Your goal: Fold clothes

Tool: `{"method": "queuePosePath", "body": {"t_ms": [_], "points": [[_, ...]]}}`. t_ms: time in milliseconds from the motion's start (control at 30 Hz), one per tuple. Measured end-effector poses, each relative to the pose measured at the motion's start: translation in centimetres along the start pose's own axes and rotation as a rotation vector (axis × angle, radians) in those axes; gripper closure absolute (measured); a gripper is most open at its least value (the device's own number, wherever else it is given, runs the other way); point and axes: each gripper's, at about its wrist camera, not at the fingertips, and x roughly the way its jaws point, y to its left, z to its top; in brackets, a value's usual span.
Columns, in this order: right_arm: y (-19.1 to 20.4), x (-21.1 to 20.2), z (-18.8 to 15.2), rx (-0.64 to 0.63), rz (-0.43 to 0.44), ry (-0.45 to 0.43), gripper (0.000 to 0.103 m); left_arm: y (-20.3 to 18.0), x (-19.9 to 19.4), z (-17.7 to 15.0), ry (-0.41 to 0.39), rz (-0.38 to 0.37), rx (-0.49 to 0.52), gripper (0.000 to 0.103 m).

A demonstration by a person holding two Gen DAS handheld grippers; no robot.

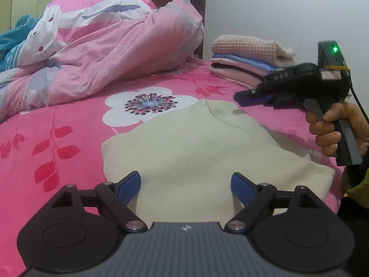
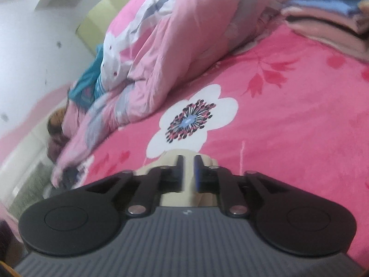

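Observation:
A folded cream garment (image 1: 184,143) lies on the pink flowered bed cover (image 1: 57,138). My left gripper (image 1: 185,184) is open, its blue pads on either side of the garment's near edge and just above it. My right gripper (image 1: 250,95) shows in the left wrist view, hand-held at the right, above the garment's far right corner, nothing between its fingers. In the right wrist view it (image 2: 188,173) is nearly closed with a narrow gap, and a bit of the cream garment (image 2: 170,157) shows beneath the fingers. That view is tilted and blurred.
A stack of folded clothes (image 1: 246,60) in pink, blue and cream sits at the far right of the bed. A crumpled pink and white quilt (image 1: 103,50) fills the back left. A teal cloth (image 1: 13,37) lies behind it. A white wall (image 1: 288,11) is behind.

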Motion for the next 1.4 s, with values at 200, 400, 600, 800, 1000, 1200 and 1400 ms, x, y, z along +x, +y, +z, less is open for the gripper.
{"method": "queuePosePath", "body": {"t_ms": [200, 400, 600, 800, 1000, 1200, 1400], "points": [[1.6, 1.4, -0.6, -0.142, -0.064, 0.028, 0.058, 0.1, 0.1, 0.2, 0.004, -0.003, -0.008, 0.016], [1.2, 1.7, -0.5, -0.157, -0.114, 0.024, 0.058, 0.1, -0.1, 0.1, 0.002, -0.001, -0.004, 0.016], [1.6, 1.6, -0.6, -0.174, -0.112, 0.014, 0.058, 0.1, 0.0, 0.0, 0.004, -0.002, -0.003, 0.015], [2.0, 1.6, -0.6, -0.194, -0.106, 0.011, 0.058, 0.1, -0.1, 0.0, 0.004, -0.006, -0.004, 0.014], [1.8, 2.2, -0.7, -0.184, -0.105, 0.031, 0.058, 0.1, -0.1, 0.1, 0.002, -0.01, -0.011, 0.014], [1.3, 2.2, -0.6, -0.153, -0.071, 0.032, 0.074, 0.0, 0.0, 0.1, 0.001, -0.01, -0.014, 0.014], [1.0, 1.6, -0.3, -0.099, -0.004, 0.015, 0.095, 0.1, 0.0, 0.1, 0.0, -0.011, -0.014, 0.014]]}}
